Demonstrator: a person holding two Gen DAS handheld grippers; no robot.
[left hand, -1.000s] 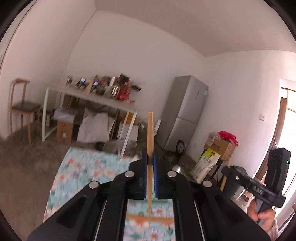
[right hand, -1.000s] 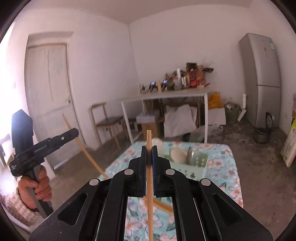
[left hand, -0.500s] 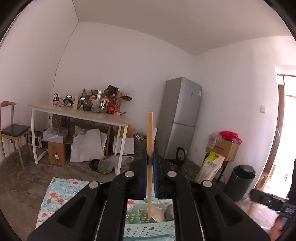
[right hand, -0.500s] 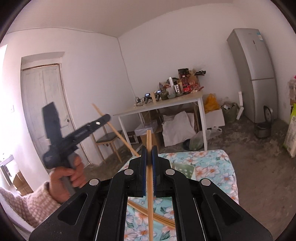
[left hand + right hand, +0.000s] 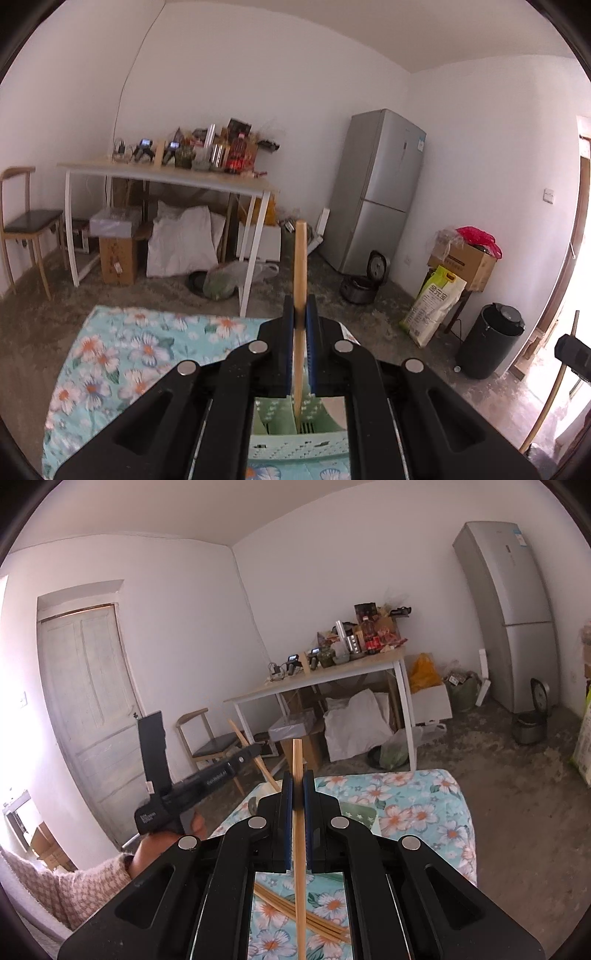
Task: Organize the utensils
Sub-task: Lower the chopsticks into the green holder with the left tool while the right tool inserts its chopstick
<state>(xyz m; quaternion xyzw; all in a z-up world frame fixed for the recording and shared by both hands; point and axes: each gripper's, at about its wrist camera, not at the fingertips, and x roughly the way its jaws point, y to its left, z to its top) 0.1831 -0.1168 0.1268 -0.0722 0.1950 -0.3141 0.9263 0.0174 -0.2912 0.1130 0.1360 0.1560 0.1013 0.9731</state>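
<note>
My left gripper [image 5: 300, 306] is shut on a wooden chopstick [image 5: 300, 258] that stands upright; its lower tip hangs inside a pale green utensil basket [image 5: 295, 448] right below. My right gripper [image 5: 297, 781] is shut on another wooden chopstick [image 5: 298, 849], held above several loose chopsticks [image 5: 314, 919] lying on the floral tablecloth [image 5: 413, 812]. The left gripper also shows in the right wrist view [image 5: 251, 753], up to the left, with its chopstick [image 5: 243, 738] slanting through it. The right gripper's edge shows at the far right of the left wrist view [image 5: 572, 354].
The small table with the floral cloth [image 5: 122, 354] stands on a concrete floor. Behind it are a cluttered white table [image 5: 166, 177], a chair [image 5: 26, 218], a grey fridge [image 5: 376, 192], boxes, a rice cooker and a black bin [image 5: 487, 339].
My left gripper swung right over the green basket and tipped down, its chopstick tip now inside it. My right gripper rose and tilted up, still holding its chopstick.
</note>
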